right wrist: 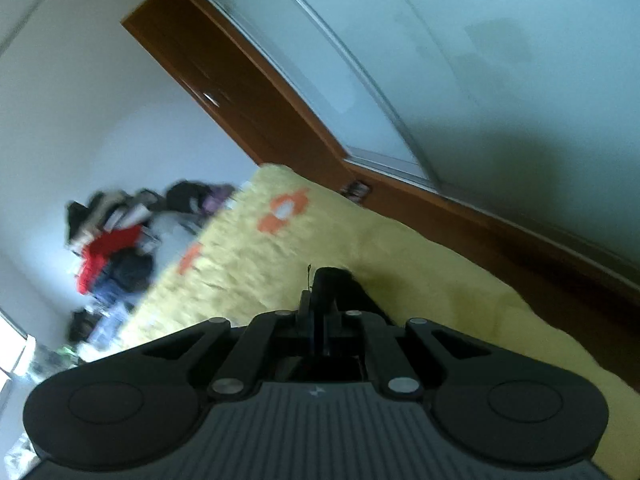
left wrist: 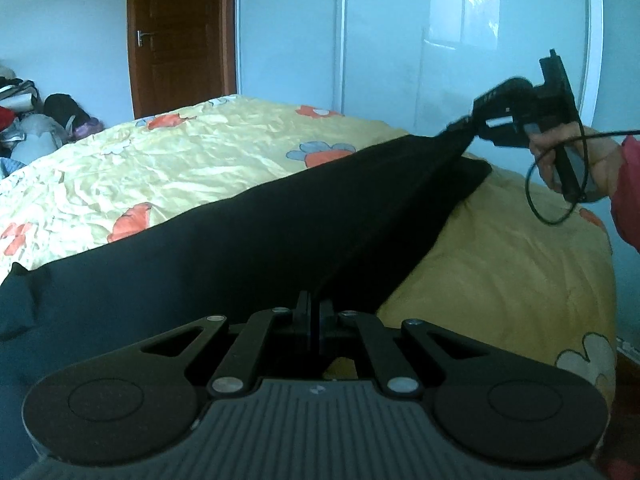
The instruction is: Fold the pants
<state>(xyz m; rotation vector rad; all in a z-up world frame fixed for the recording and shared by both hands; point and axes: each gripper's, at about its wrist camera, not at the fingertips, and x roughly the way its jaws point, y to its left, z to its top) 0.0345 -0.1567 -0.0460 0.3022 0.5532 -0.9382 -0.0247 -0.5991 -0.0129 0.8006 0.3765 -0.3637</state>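
Black pants (left wrist: 248, 240) stretch across a yellow flowered bedspread (left wrist: 168, 164), pulled taut between both grippers. My left gripper (left wrist: 314, 312) is shut on the near edge of the cloth. In the left wrist view my right gripper (left wrist: 470, 124) is at the upper right, held by a hand (left wrist: 576, 160) with a red sleeve, and is shut on the far end of the pants, lifted above the bed. The right wrist view is tilted and blurred. There my right gripper (right wrist: 318, 304) pinches a small bunch of black cloth (right wrist: 334, 280) over the bedspread (right wrist: 420, 288).
A brown door (left wrist: 180, 36) and a white sliding wardrobe (left wrist: 440, 40) stand behind the bed. A heap of clothes and bags (left wrist: 36, 124) lies at the far left beside the bed. The bed's right edge drops off near the hand.
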